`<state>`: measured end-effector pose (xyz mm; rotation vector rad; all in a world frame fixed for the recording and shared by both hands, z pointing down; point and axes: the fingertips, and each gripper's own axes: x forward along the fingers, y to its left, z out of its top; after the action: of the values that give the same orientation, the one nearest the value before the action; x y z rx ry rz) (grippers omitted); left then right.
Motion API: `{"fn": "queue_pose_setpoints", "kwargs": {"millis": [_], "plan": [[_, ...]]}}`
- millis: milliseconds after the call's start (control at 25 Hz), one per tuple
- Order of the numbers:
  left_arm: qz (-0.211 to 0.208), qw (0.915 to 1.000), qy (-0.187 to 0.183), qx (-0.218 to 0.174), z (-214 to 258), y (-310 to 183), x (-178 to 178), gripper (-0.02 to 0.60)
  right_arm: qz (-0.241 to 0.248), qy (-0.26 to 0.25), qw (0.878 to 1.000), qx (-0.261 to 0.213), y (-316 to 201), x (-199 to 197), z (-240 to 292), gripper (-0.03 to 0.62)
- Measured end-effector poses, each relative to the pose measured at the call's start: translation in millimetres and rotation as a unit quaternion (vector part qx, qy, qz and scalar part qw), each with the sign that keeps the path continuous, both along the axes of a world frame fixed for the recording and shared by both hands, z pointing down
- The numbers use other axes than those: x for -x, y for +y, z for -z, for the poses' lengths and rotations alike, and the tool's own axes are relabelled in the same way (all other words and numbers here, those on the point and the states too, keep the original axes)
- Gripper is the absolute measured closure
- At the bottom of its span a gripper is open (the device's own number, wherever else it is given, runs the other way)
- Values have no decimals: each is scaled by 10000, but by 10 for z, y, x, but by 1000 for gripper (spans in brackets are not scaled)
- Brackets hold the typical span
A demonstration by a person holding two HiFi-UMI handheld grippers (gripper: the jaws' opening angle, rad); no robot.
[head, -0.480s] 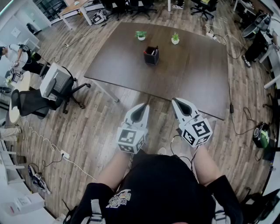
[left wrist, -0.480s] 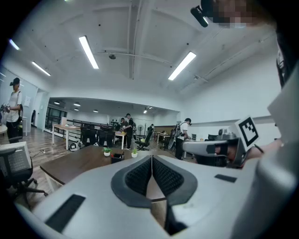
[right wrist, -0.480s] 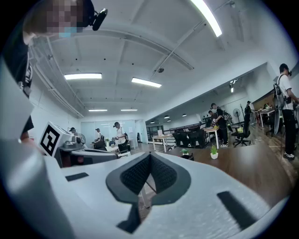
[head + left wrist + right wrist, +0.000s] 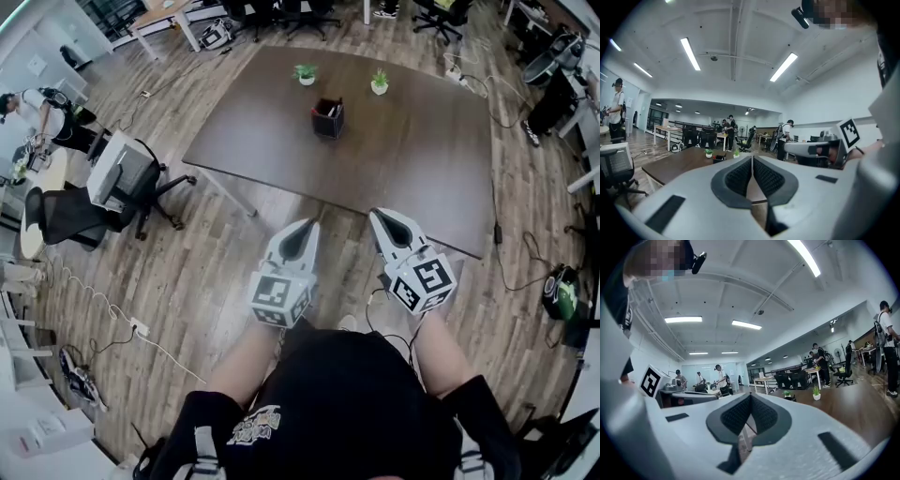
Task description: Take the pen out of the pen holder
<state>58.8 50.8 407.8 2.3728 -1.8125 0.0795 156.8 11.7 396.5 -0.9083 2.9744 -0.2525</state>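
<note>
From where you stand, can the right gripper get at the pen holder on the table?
Probably not yet. The right gripper, jaws shut, hangs about at the near edge of the table, and the pen holder stands far across it. Nothing blocks the way; a step closer should do.

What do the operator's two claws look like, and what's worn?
Left claw and right claw: pale grey tapered shells, dark ribbed pads, each carrying a white cube of black square markers. Operator wears a black shirt with a small print.
</note>
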Motion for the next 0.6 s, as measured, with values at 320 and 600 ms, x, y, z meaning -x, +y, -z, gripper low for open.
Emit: {"fn": "queue_pose_setpoints", "kwargs": {"millis": [320, 600], "plan": [[34, 9999, -133, -9, -3, -45, 62, 555, -14, -128, 9999, 18, -77, 24, -3, 571], [-39, 9999, -109, -16, -59, -257, 278, 432, -3, -114, 9999, 76, -278, 262, -46, 510]]}}
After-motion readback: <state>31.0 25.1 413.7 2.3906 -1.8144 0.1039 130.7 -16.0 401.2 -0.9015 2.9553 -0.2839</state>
